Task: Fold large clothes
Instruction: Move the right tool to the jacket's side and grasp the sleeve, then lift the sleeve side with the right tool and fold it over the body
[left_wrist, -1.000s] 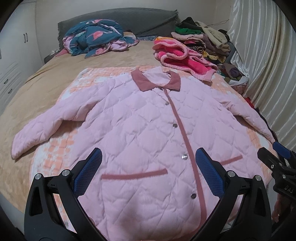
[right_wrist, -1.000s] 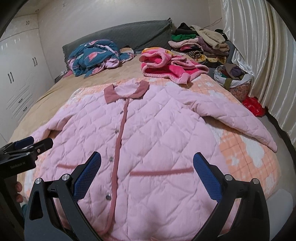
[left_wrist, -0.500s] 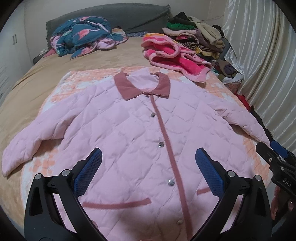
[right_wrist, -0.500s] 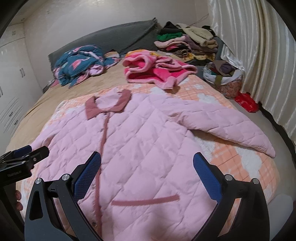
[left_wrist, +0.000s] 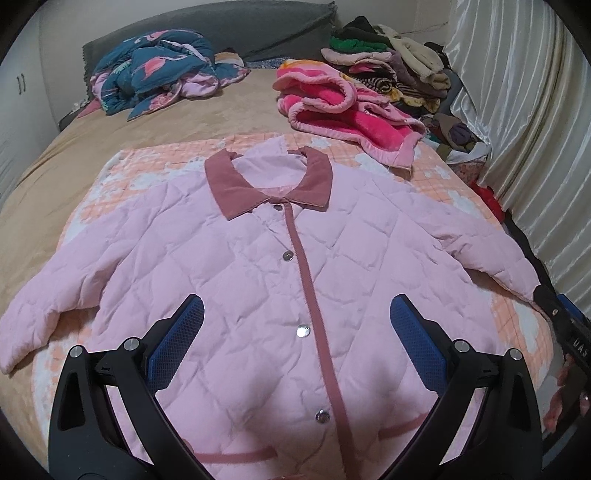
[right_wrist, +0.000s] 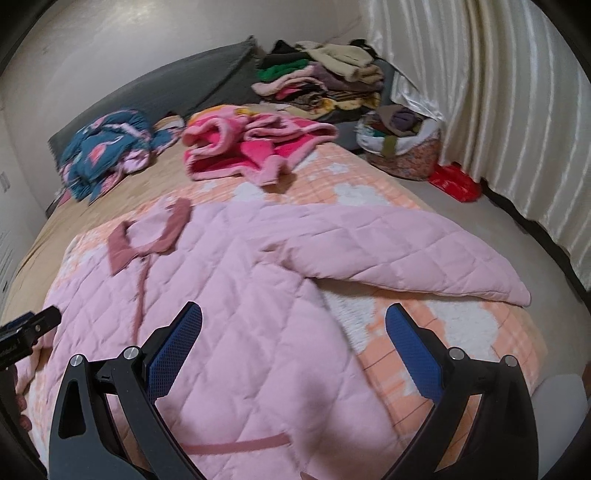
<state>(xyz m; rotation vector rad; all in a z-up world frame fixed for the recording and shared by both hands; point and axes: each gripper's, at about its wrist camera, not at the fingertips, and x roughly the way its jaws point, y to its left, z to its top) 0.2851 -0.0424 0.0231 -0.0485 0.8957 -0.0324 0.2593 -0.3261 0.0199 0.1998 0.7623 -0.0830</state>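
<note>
A pink quilted jacket (left_wrist: 258, 266) with a darker pink collar (left_wrist: 269, 184) lies flat and buttoned, front up, on an orange checked blanket (left_wrist: 122, 173). Both sleeves are spread outward; the right sleeve (right_wrist: 406, 251) shows clearly in the right wrist view. My left gripper (left_wrist: 295, 317) hovers open above the lower front of the jacket, holding nothing. My right gripper (right_wrist: 295, 325) is open over the jacket's right side (right_wrist: 240, 314), below the sleeve. Each gripper appears at the edge of the other's view: the right one (left_wrist: 569, 328) and the left one (right_wrist: 26, 328).
A bright pink fleece (left_wrist: 343, 110) and a blue patterned bundle (left_wrist: 155, 70) lie further up the bed. A tall heap of clothes (right_wrist: 325, 77) and a filled basket (right_wrist: 402, 144) stand near the pale curtain (right_wrist: 517, 110). A red item (right_wrist: 454, 181) is on the floor.
Both grippers have moved forward over the jacket. The left view has advanced toward the collar, and the right view has swung to the right toward the right sleeve. Both stayed open.
</note>
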